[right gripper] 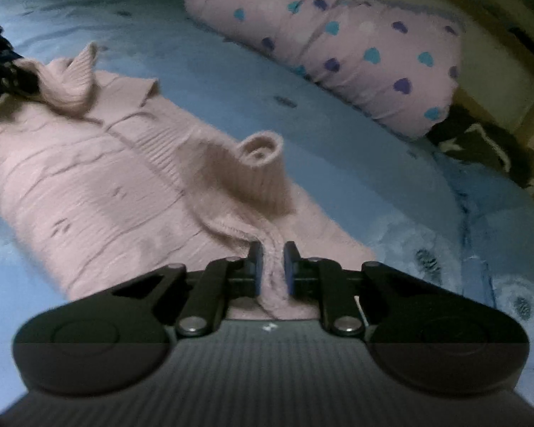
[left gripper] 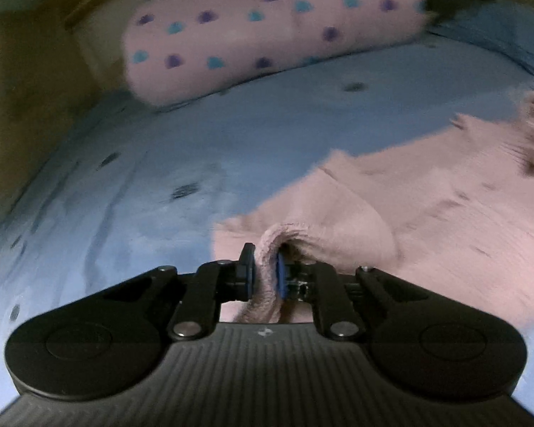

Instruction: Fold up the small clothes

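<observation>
While the blue bed (right gripper: 356, 149) carries a spotted pillow (right gripper: 356, 42) at its far side, a pink sweater (right gripper: 89, 178) lies flat nearer. Both tools tilt downward: the left hand-held gripper (left gripper: 265, 274) pinches the sweater's near edge, and the right hand-held gripper (right gripper: 274, 270) clamps another near fold.

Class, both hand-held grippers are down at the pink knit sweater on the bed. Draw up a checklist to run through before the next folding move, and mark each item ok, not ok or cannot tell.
1. Left hand-held gripper pinches the pink sweater: ok.
2. Right hand-held gripper pinches its knit edge: ok.
3. Only one layer in each pinch: cannot tell.
4. Sweater lying flat: not ok; a sleeve cuff stands curled up.
5. Heart-print pillow apart from the sweater: ok.
6. Blue bedsheet bare beside the sweater: ok.
</observation>
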Tool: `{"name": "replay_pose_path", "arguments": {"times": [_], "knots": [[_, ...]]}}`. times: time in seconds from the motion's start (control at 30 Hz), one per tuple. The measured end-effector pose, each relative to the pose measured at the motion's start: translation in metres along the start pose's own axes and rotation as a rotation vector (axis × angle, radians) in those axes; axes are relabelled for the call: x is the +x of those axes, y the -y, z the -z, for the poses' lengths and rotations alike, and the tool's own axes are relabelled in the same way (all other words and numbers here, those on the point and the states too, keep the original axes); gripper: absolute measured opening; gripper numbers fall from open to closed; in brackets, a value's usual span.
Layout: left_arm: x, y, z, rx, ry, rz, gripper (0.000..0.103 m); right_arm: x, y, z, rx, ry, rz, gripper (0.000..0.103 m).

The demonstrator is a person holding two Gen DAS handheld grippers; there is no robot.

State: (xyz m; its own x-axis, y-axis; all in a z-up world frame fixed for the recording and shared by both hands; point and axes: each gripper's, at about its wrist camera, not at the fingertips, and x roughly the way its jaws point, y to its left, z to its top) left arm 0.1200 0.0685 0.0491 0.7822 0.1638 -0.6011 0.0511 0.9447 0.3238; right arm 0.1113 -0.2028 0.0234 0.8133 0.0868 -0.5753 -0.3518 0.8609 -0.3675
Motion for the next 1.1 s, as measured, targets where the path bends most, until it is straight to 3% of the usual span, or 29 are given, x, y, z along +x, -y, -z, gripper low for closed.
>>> {"name": "replay_pose_path", "arguments": {"times": [0.1, 0.2, 0.3, 0.37, 0.57, 0.77, 0.93, 1.1], "knots": [[0.020, -0.026, -0.005, -0.092, -0.051, -0.052, 0.017, 0.006, 0.011, -0.004, 0.073, 0.027, 0.078, 0.016], [0.034, -0.050, -0.004, -0.173, -0.104, -0.028, 0.019, 0.017, 0.036, -0.003, 0.260, 0.042, 0.194, 0.017], [0.033, -0.066, 0.002, -0.228, -0.102, -0.011, 0.026, 0.025, 0.075, 0.011, 0.548, 0.005, 0.139, 0.018], [0.030, -0.074, 0.003, -0.266, -0.097, 0.000, 0.033, 0.020, 0.089, 0.020, 0.631, 0.018, 0.101, 0.027], [0.000, -0.081, -0.003, -0.286, -0.049, 0.020, 0.043, -0.003, 0.090, 0.016, 0.560, 0.035, 0.158, 0.032], [-0.040, -0.061, -0.001, -0.250, -0.041, 0.090, 0.054, -0.014, 0.078, 0.007, 0.489, 0.035, 0.094, 0.032], [-0.058, -0.043, 0.007, -0.230, -0.090, 0.161, 0.058, -0.033, 0.066, 0.002, 0.420, 0.019, 0.082, 0.032], [-0.069, -0.033, 0.020, -0.179, -0.094, 0.148, 0.061, -0.052, 0.060, -0.007, 0.457, -0.008, 0.062, 0.032]]}}
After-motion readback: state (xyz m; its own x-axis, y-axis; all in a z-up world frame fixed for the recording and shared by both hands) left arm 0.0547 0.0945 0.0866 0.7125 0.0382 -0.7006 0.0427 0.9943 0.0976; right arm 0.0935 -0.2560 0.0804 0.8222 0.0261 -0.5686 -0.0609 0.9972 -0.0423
